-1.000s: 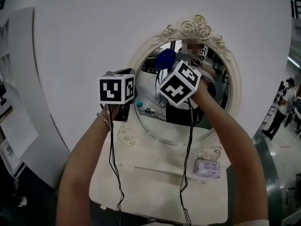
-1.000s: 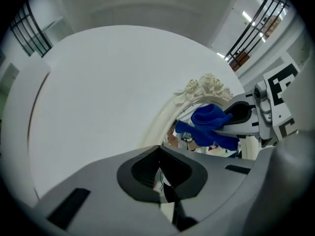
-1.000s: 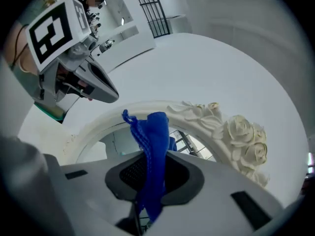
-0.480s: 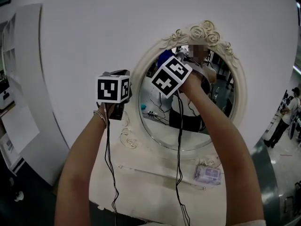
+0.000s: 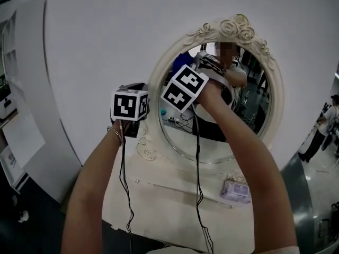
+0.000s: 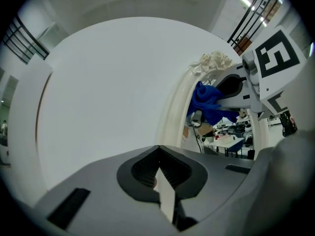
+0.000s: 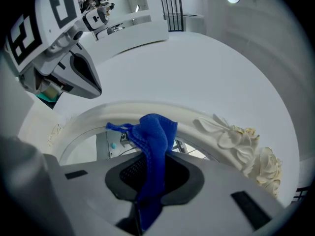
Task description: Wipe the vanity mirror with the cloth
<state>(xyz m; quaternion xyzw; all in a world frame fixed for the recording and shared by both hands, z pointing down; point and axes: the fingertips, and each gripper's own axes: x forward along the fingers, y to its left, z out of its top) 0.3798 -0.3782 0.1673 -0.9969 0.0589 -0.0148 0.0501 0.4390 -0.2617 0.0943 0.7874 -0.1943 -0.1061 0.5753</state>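
Note:
The oval vanity mirror (image 5: 249, 105) has a cream frame (image 5: 159, 83) carved with roses and stands on a cream vanity. My right gripper (image 5: 183, 87) is up against the glass at its upper left, shut on a blue cloth (image 5: 178, 63). In the right gripper view the cloth (image 7: 153, 132) bunches out of the shut right gripper (image 7: 146, 167) and lies against the frame's inner edge (image 7: 197, 118). My left gripper (image 5: 131, 104) hangs just outside the frame's left side, apart from it. In its own view the left gripper (image 6: 159, 163) is shut, and the cloth (image 6: 206, 104) shows to the right.
A pale packet of wipes (image 5: 235, 190) lies on the vanity top (image 5: 175, 200) at the lower right. Cables hang from both grippers over the vanity. A white wall (image 5: 95, 41) runs behind the mirror. A person (image 5: 323, 128) stands far off at the right.
The right gripper has carried the cloth left across the glass, from the middle to the upper-left edge. The left gripper has stayed beside the frame.

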